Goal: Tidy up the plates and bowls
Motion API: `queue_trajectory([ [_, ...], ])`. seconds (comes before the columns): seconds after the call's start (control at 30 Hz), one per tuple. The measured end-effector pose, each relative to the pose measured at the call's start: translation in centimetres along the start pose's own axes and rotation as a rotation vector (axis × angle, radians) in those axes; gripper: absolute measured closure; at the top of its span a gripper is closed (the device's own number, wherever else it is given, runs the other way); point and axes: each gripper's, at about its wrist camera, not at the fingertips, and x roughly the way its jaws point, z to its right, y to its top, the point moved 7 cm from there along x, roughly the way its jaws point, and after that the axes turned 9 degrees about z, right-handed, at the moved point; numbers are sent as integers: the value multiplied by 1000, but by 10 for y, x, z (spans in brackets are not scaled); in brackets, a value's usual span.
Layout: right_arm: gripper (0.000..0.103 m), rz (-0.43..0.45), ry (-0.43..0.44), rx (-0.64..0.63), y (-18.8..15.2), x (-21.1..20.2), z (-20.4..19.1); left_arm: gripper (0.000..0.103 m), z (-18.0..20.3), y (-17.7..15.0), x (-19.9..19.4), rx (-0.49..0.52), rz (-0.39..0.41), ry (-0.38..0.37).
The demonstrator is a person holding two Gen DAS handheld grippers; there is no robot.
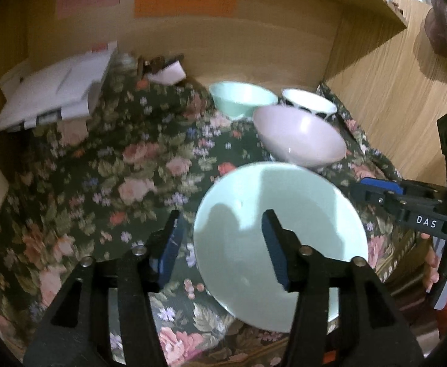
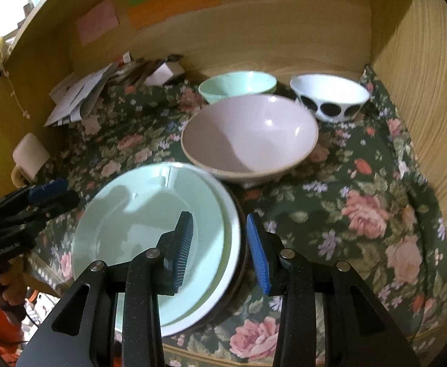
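Note:
A mint green plate (image 2: 138, 223) lies on top of a stack of plates (image 2: 234, 244) on the floral cloth; it also shows in the left wrist view (image 1: 309, 214). My right gripper (image 2: 219, 250) is open, its fingers either side of the stack's right rim. My left gripper (image 1: 220, 238) is open over the plate's left rim, holding nothing. Behind stand a pink bowl (image 2: 251, 137), a mint bowl (image 2: 238, 85) and a white bowl with black dots (image 2: 330, 98). The left wrist view shows the pink bowl (image 1: 300, 134), mint bowl (image 1: 241, 98) and dotted bowl (image 1: 309, 101).
The floral cloth (image 2: 361, 214) covers a wooden alcove with a side wall (image 2: 422, 91) on the right. Loose papers (image 2: 79, 94) and small clutter (image 2: 162, 70) lie at the back left. A white roll (image 2: 29, 153) sits at the left edge.

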Motion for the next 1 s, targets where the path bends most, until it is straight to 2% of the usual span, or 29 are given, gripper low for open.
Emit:
queue_trajectory([
  [0.13, 68, 30, -6, -6, 15, 0, 3, 36, 1, 21, -1, 15, 34, 16],
  [0.27, 56, 63, -23, -10, 30, 1, 10, 26, 4, 40, 6, 26, 51, 21],
  [0.37, 51, 81, -33, -11, 40, 3, 15, 23, 8, 52, 16, 35, 61, 16],
  [0.63, 47, 99, -64, 0, 63, 16, 41, 16, 16, 75, 56, 55, 54, -1],
  [0.73, 43, 101, -79, 15, 67, 23, 53, 15, 20, 78, 76, 51, 23, -17],
  [1.0, 42, 58, -95, 76, 65, 51, 85, 15, 29, 76, 128, 46, -69, -43],
])
